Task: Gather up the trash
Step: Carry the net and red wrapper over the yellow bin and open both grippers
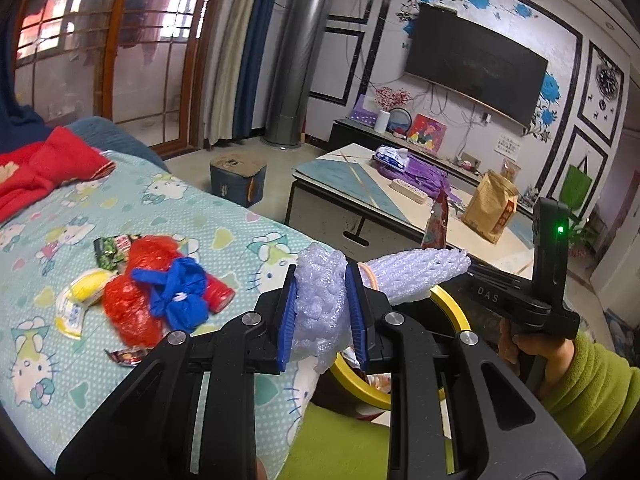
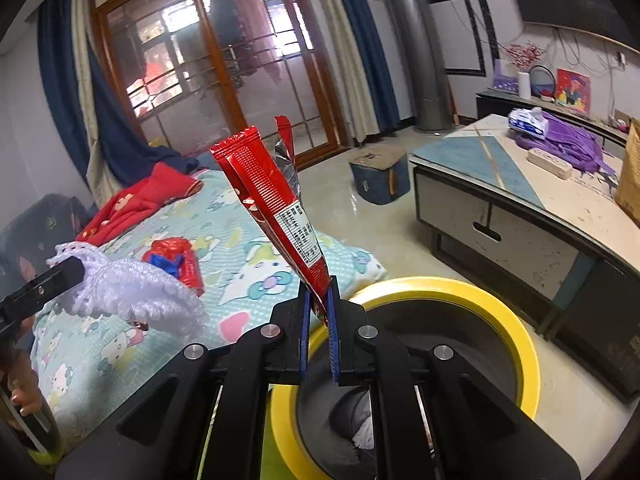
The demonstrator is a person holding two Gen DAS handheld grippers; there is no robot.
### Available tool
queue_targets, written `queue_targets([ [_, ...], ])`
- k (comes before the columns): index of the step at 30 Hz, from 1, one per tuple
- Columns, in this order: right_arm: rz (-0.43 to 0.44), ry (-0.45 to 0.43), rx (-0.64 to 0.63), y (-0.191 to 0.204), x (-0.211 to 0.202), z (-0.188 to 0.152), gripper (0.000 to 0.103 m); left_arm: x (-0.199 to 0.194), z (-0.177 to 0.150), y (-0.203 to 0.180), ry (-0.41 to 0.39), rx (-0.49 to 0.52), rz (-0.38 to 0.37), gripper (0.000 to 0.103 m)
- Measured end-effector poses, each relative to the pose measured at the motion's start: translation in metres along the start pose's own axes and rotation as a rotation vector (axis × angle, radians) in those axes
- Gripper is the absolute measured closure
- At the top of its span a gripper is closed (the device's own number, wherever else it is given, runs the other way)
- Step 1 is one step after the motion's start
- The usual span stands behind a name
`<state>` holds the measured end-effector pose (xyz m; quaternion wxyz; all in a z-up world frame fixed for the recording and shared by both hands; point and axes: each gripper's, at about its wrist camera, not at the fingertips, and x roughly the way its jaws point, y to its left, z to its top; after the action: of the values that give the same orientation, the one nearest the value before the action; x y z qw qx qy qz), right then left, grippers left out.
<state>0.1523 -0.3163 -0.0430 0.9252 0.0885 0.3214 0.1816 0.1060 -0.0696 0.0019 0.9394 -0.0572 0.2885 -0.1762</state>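
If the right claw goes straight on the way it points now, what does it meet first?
Probably the yellow-rimmed bin: the right claw, shut on a red wrapper, points down over its dark opening. Depth is hard to judge.

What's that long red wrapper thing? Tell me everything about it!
The red wrapper is a long, shiny snack packet with a silvery inside, a ridged seal at its top and a white label of small print. It looks empty and flat. The right gripper pinches its bottom end, so it sticks up tilted, above the yellow-rimmed bin.
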Motion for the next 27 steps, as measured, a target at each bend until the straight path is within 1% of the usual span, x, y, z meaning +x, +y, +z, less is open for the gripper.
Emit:
queue_targets([
  [8,-0.037,-0.008,0.050,-0.021,-0.002,0.000,0.095,0.014,-0.004,-0.020,0.017,0.071,-0.005,0.086],
  [14,-0.075,-0.008,0.078,-0.034,-0.002,0.000,0.095,0.031,-0.011,-0.034,0.049,0.116,-0.016,0.086],
  [27,-0.117,0.011,0.143,-0.059,0.003,-0.006,0.095,0.066,-0.033,-0.059,0.112,0.204,-0.039,0.086],
])
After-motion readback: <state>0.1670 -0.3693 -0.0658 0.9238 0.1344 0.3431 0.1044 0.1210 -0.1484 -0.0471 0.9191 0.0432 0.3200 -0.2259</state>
